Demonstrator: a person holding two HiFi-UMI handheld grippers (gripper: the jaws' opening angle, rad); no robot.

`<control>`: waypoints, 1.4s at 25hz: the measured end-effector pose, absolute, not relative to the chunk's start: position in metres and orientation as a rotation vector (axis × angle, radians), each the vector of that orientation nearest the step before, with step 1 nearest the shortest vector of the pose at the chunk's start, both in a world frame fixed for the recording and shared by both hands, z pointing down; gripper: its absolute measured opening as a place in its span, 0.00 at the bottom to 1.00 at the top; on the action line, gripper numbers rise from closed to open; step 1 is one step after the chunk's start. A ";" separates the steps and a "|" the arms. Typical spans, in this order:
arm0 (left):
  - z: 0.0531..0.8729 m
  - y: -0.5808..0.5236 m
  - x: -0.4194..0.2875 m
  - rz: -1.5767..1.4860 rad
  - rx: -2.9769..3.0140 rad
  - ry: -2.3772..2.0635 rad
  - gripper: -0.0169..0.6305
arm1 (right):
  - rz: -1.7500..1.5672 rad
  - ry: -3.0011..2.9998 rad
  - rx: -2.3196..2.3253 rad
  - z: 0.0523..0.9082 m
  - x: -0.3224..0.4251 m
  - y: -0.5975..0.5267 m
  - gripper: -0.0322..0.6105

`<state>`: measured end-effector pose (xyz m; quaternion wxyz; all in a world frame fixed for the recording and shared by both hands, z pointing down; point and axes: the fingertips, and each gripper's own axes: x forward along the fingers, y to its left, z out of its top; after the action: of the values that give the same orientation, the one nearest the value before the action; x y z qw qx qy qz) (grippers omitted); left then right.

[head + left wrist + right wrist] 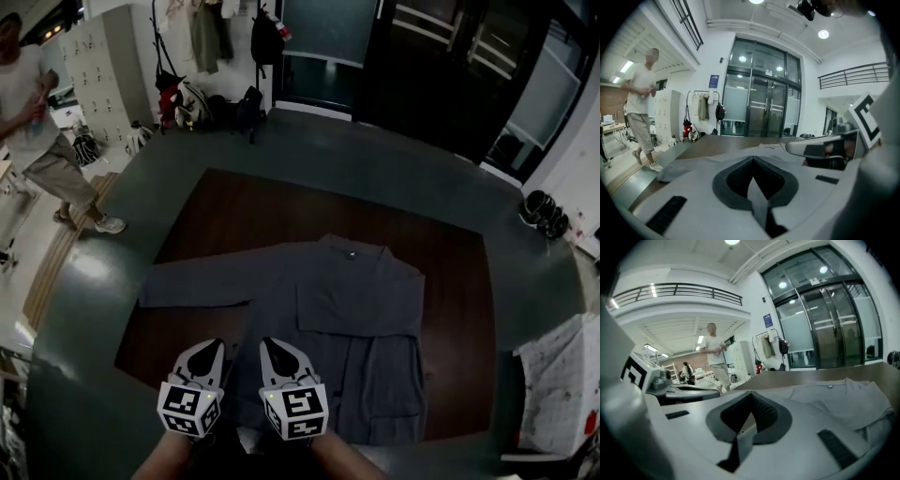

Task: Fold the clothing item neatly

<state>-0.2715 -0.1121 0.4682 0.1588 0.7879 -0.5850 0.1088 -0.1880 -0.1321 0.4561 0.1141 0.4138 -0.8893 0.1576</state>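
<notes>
– Shirt (356,319), grey, lies spread flat on the dark brown bench (225,211). Its collar (352,248) is at the far side, and one sleeve (197,286) stretches out to the left.

– Where are the two grippers in relation to it?

– Both sit at the near edge of the bench, side by side and close together. The left gripper (214,343) points at the strip of bench just below the outstretched sleeve. The right gripper (270,343) points at the left side of the shirt's body. From the head view one cannot tell whether either tip touches the cloth.

– And the fingers?

– The left gripper view shows its fingers (693,187) pressed together, the dark pads (740,178) meeting on the centre line. The right gripper view shows the same, with those fingers (811,413) drawn fully together. Beyond both pairs the grey cloth runs away across the bench.

– Is either one holding the shirt?

– Neither view shows a fold of cloth raised off the bench, and the shirt lies flat all over.

– What else is around?

– A person (37,131) in a light top and pale trousers stands on the floor to the far left, beside a row of pale lockers (103,66). A rack with hanging clothes (202,37) stands behind the bench, with bags (192,103) on the floor below it. Tall glass doors (761,108) close off the far wall.
</notes>
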 end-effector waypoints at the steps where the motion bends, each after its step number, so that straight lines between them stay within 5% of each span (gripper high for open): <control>1: 0.467 -0.112 -0.280 0.302 2.242 -1.688 0.04 | 0.468 -2.624 1.178 0.452 -0.198 -0.128 0.03; 18: 0.460 -0.139 -0.505 0.246 2.298 -1.658 0.04 | 0.371 -2.535 1.243 0.457 -0.408 -0.142 0.03; 29: 0.505 -0.137 -0.624 0.233 2.177 -1.668 0.04 | 0.337 -2.313 1.004 0.549 -0.530 -0.136 0.03; 35: 0.527 -0.137 -0.658 0.255 2.127 -1.665 0.04 | 0.329 -2.233 0.906 0.592 -0.561 -0.142 0.11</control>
<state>-0.6582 -0.1373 0.5266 0.2123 0.7661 -0.5997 0.0917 -0.5615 -0.1422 0.5924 0.3472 0.3492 -0.8610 0.1270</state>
